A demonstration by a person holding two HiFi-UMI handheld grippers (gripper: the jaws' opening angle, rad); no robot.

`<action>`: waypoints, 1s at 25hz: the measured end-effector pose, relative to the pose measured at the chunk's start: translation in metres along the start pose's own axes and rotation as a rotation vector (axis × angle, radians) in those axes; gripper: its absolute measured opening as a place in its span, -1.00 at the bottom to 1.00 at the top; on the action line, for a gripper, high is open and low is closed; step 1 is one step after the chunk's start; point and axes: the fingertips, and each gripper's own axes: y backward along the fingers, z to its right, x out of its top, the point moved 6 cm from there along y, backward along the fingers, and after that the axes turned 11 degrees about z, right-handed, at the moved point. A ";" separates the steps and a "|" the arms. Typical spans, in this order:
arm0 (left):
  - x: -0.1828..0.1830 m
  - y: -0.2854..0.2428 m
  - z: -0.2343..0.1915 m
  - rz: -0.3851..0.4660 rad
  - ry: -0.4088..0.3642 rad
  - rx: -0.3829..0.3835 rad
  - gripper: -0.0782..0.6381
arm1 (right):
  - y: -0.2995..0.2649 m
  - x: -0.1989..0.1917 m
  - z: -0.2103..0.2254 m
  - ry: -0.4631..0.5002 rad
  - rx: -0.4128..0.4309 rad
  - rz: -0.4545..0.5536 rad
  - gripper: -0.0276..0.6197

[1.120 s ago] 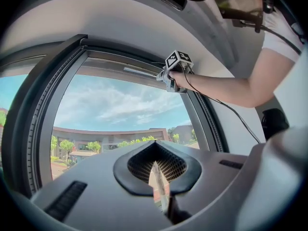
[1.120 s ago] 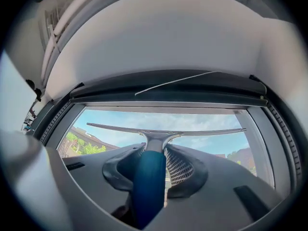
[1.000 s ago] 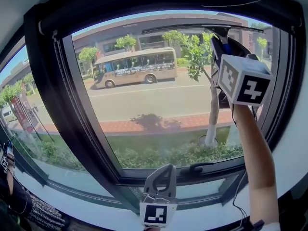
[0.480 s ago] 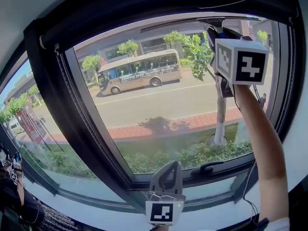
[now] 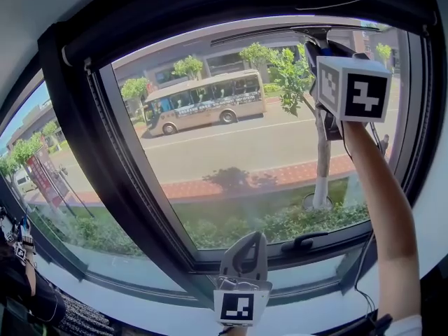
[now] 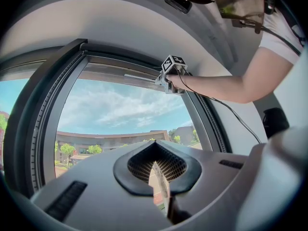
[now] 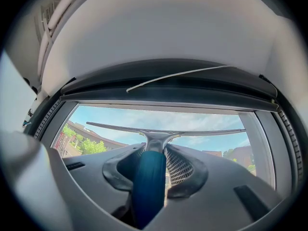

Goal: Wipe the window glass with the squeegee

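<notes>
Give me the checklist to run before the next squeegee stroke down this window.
1. Grip: right gripper shut on the squeegee by its blue handle: ok.
2. Start position: blade roughly level, just under the top frame, high on the window glass: ok.
3. Blade pressed against the glass: cannot tell.
4. Left gripper shut, empty, low by the bottom frame, away from the blade: ok.
5. Cable under the right arm free of the window handle: cannot tell.
</notes>
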 end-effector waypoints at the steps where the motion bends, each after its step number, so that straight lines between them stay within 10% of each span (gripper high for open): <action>1: 0.001 0.000 0.000 0.003 0.004 0.000 -0.78 | 0.001 0.000 0.000 0.001 0.000 0.000 -0.52; 25: -0.006 -0.002 0.009 0.003 0.036 -0.015 -0.77 | 0.022 -0.028 -0.007 0.021 0.010 -0.008 -0.52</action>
